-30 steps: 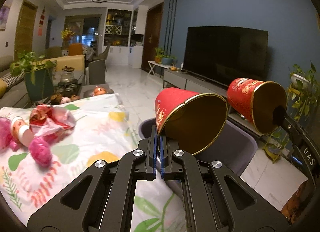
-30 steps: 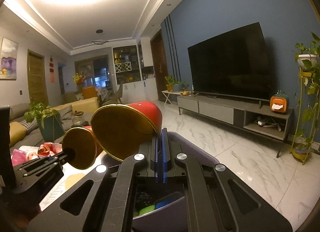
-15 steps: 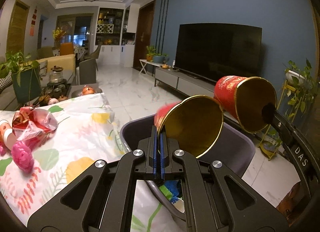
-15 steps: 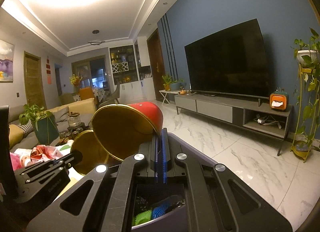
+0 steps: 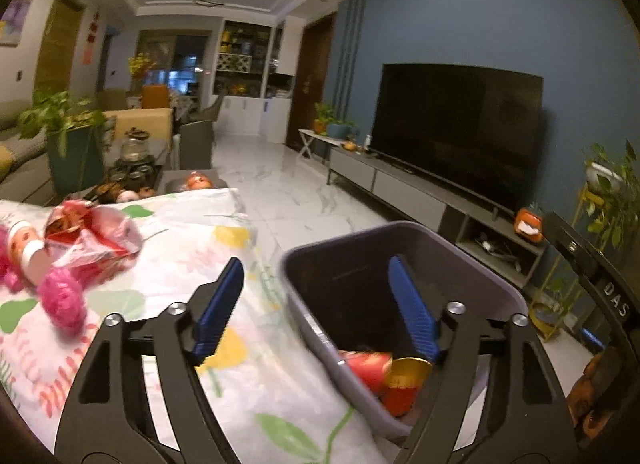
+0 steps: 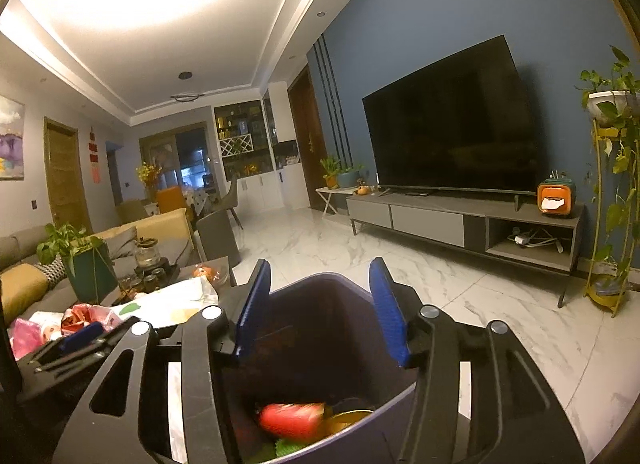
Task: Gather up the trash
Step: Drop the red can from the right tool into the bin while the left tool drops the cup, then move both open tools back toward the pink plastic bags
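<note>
bench (image 5: 224,344): wrappers (image 5: 86,232) at left, nothing blocking
bin (image 5: 472,256): beside bench
cups (image 5: 384,374): in bin, below both grippers' fingers (all spread wide, empty)

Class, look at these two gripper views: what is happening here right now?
A person is clearing trash with a gripper in each hand. Both the left gripper and the right gripper are open above the grey bin, and two red paper cups lie inside it. Crumpled wrappers and other litter are on the floral tablecloth, not yet collected.
</note>
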Motion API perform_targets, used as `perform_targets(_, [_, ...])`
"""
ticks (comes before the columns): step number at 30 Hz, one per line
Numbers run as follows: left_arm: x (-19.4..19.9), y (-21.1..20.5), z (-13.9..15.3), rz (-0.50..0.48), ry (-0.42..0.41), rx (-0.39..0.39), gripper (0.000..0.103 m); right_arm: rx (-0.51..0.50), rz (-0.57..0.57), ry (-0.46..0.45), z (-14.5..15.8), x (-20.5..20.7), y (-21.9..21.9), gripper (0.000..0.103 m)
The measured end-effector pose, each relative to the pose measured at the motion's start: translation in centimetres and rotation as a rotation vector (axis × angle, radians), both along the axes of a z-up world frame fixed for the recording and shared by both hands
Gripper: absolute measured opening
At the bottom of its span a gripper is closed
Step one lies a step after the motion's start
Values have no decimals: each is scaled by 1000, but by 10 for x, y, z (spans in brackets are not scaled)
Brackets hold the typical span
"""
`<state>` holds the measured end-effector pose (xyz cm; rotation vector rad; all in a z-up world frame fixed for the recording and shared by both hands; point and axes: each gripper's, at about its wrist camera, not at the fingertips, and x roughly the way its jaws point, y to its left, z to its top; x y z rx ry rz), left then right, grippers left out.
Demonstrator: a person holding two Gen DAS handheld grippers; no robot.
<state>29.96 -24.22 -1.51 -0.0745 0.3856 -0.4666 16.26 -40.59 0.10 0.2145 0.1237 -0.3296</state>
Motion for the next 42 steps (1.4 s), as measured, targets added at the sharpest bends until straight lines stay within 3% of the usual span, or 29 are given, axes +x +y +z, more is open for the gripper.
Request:
perform_targets(6, [-13,24,1,97,-3,14,84,-3,1,8,-1,-9,9,68])
perform_targets(14, [-31,62,4,206,-12,36,85,-22,52,17,-1,-20,37,73])
perform_targets(42, [-54,222,-8,492,40,25,85,-51,308,66,-5,11,161,74])
